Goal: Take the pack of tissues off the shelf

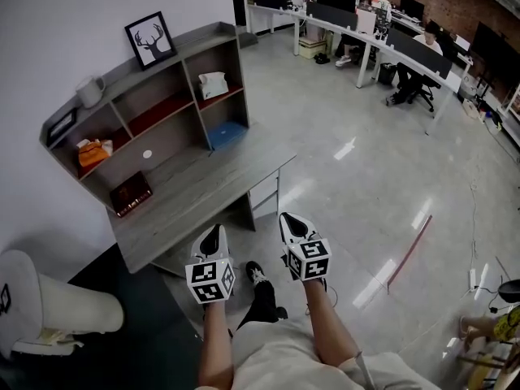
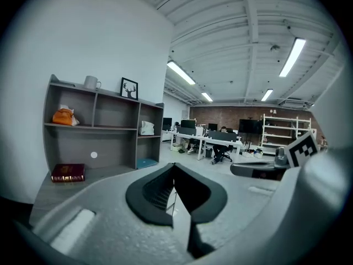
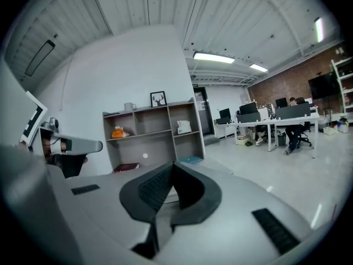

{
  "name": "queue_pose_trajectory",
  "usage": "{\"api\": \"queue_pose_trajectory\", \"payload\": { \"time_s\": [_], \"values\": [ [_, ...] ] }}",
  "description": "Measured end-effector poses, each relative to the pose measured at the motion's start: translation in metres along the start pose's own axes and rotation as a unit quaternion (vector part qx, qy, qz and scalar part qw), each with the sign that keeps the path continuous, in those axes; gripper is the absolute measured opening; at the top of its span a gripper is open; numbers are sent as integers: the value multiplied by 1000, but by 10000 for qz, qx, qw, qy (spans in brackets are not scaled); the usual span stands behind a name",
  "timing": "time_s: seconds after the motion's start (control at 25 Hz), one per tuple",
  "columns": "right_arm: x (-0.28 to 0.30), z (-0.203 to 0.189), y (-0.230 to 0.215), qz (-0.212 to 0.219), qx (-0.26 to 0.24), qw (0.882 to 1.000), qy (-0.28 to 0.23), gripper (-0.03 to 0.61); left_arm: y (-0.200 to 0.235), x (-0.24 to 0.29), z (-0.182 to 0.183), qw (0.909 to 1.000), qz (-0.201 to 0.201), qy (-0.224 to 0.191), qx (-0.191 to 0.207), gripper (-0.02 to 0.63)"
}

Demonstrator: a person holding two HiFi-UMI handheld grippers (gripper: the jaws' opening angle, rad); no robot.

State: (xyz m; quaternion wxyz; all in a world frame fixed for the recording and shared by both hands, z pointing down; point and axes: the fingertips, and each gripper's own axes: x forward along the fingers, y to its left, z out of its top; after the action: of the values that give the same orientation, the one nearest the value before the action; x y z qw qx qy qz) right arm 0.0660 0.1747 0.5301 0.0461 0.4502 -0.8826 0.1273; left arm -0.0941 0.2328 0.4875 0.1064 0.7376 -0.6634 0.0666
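Observation:
The white pack of tissues sits on the upper shelf in the right-hand compartment of the grey desk hutch. It also shows small in the left gripper view as the tissue pack and in the right gripper view as the tissue pack. My left gripper and right gripper hang side by side in front of the desk's near corner, well short of the shelf. Both point toward the hutch. The left gripper is shut and empty, and so is the right gripper.
The hutch also holds an orange bundle, a mug, a deer picture and a blue item. A red book lies on the desk top. A white seat stands at lower left. Office desks with seated people are at the back right.

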Motion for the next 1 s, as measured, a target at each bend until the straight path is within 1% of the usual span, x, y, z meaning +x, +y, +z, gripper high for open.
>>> {"api": "queue_pose_trajectory", "payload": {
  "time_s": [0.2, 0.36, 0.52, 0.68, 0.84, 1.0],
  "values": [
    [10, -4, -16, -145, -71, 9998, 66, 15, 3, 21, -4, 9998, -113, 52, -127, 9],
    [28, 3, -29, -287, -359, 9989, 69, 15, 5, 42, 3, 9998, -198, 69, -14, 8],
    [51, 9, -32, -167, -237, 9996, 62, 15, 22, 59, 18, 10000, -68, -5, -44, 8],
    [76, 15, -37, -61, -242, 9997, 69, 15, 30, 81, 25, 10000, -27, -6, -27, 8],
    [101, 15, -41, 84, -455, 9986, 267, 15, 44, 106, 27, 9995, 88, 21, -286, 8],
    [124, 24, -58, 30, -486, 9982, 341, 15, 53, 134, 30, 9992, 107, 99, -366, 8]
  ]
}}
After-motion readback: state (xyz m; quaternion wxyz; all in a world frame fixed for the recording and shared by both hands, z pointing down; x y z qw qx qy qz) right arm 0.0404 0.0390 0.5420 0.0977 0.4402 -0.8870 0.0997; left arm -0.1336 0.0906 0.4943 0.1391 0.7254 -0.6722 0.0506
